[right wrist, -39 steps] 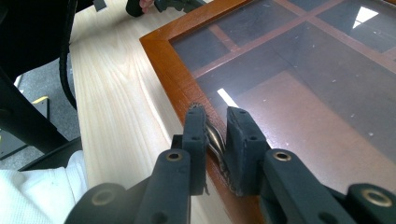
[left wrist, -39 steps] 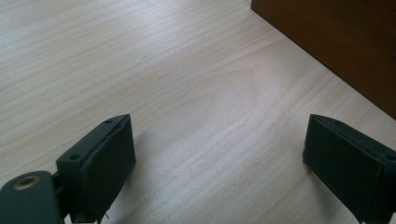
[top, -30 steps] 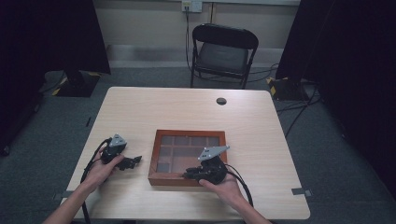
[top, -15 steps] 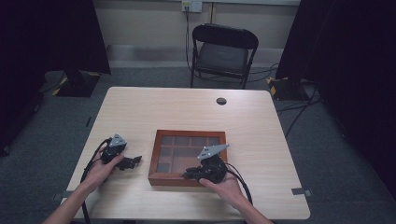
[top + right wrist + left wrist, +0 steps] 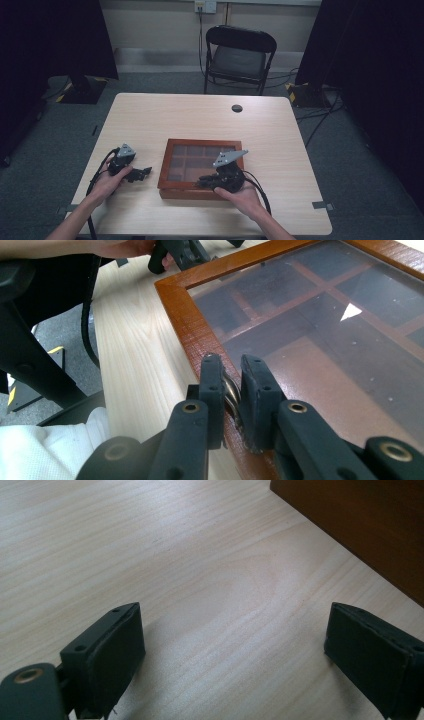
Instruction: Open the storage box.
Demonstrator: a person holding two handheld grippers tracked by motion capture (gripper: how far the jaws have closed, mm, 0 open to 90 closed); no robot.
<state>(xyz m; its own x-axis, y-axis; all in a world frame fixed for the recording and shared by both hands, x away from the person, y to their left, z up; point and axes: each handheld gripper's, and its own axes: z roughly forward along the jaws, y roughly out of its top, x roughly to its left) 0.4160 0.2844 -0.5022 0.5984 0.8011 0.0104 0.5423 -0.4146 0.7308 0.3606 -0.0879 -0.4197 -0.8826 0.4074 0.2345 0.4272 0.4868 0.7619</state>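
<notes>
Box: a shallow wooden box (image 5: 172, 187) with a glass lid (image 5: 200, 162) lay on the table (image 5: 200, 115), in the near half of the tabletop; dark dividers showed through the glass, splitting the inside into compartments.
Box frame: reddish-brown wood with a grained surface, seen close in the right gripper view (image 5: 192, 325).
Latch: a small metal handle (image 5: 231, 392) sat at the near front edge of the box, on the lid's frame.
Right gripper: it (image 5: 212, 181) rested at the near front edge of the box, toward the box's right half, held in the person's right hand (image 5: 240, 192); in its own view (image 5: 233, 385) the two jaws stood nearly together, pinched onto the metal handle.
Left gripper: it (image 5: 145, 172) lay on the table just left of the box, apart from it, held in the person's left hand (image 5: 107, 182); in its own view (image 5: 235, 650) the jaws stood wide apart with bare wood between them, nothing held.
Box from the left gripper: the dark side wall of the box (image 5: 360, 525) showed just beyond the jaw tips, not touched.
Cables: a black cable (image 5: 97, 172) trailed from the left gripper, away from the box toward the table's near edge.
Beyond the box: a round dark grommet (image 5: 237, 108) sat in the tabletop well behind the box, and a black folding chair (image 5: 239, 55) stood on the floor farther behind it.
</notes>
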